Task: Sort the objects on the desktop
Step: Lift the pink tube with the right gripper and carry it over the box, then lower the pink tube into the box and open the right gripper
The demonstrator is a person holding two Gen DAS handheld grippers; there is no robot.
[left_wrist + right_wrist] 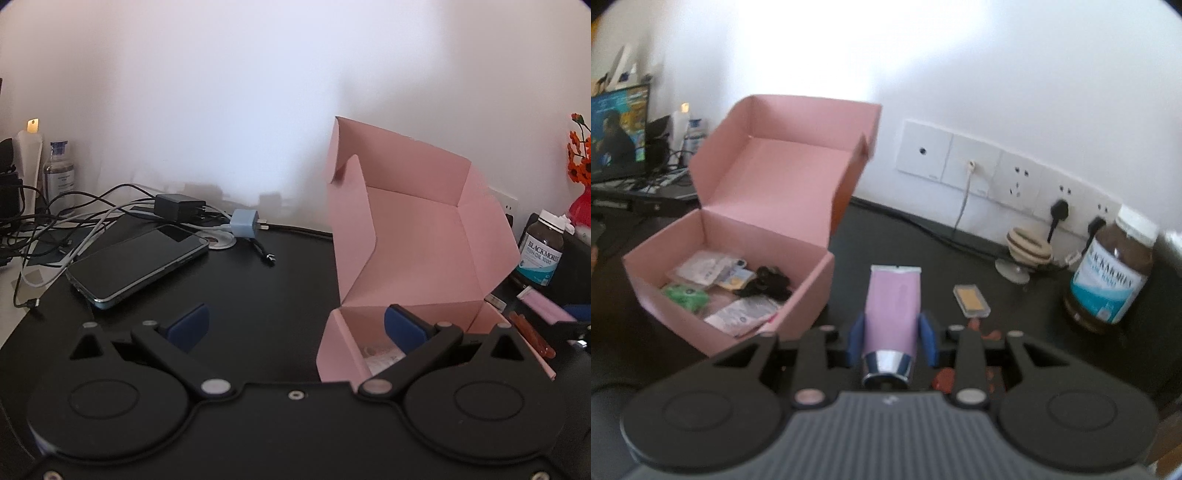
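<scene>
Pink tube (pixel 894 306) between right jaws

Two wrist fisheyes, low over a dark desk (pixel 258 280), both facing the white wall.

Left view looks along its gripper (pixel 295 326), box (pixel 417 236) close at right, phone (pixel 136 262) and cables left. Right view looks along its gripper (pixel 892 338) from the box's other side, box (pixel 746 236) at left, wall sockets (pixel 1015 177) ahead. Shared: box, brown bottle (pixel 541 251) (pixel 1108 273), pink tube (pixel 546 310) (pixel 892 310).
</scene>
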